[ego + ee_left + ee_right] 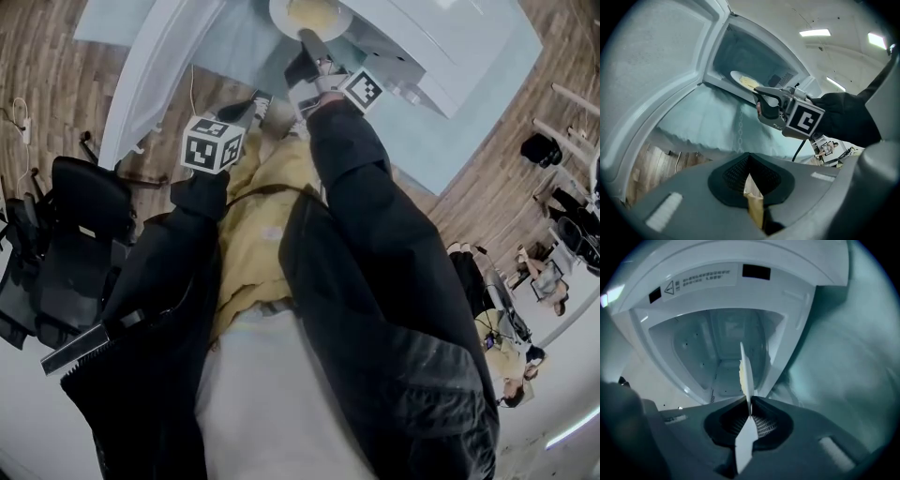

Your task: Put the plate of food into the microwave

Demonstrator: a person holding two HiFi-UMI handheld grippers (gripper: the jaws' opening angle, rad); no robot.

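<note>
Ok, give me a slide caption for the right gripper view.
Right gripper, jaws shut on the plate, holds it edge-on at the mouth of the open microwave.

Black jacket [394, 309], yellow shirt [258, 225]; left gripper [750, 182] bears a black-and-white cube [213, 143].

The top edge of the head view cuts off the far part of the plate [277, 17] and much of the microwave [441, 56]. There the right tongs [309, 39] cover the plate's near rim, and the jaws of the left tongs [257, 101] are too small to read. In the right gripper view the plate stands edge-on, so the food [741, 373] is only a thin yellow sliver, and the rim between the pads is hidden. The label [701, 276] above the microwave's opening is too blurred to read. In the left gripper view the microwave door [656, 70] runs out of the picture at left.
</note>
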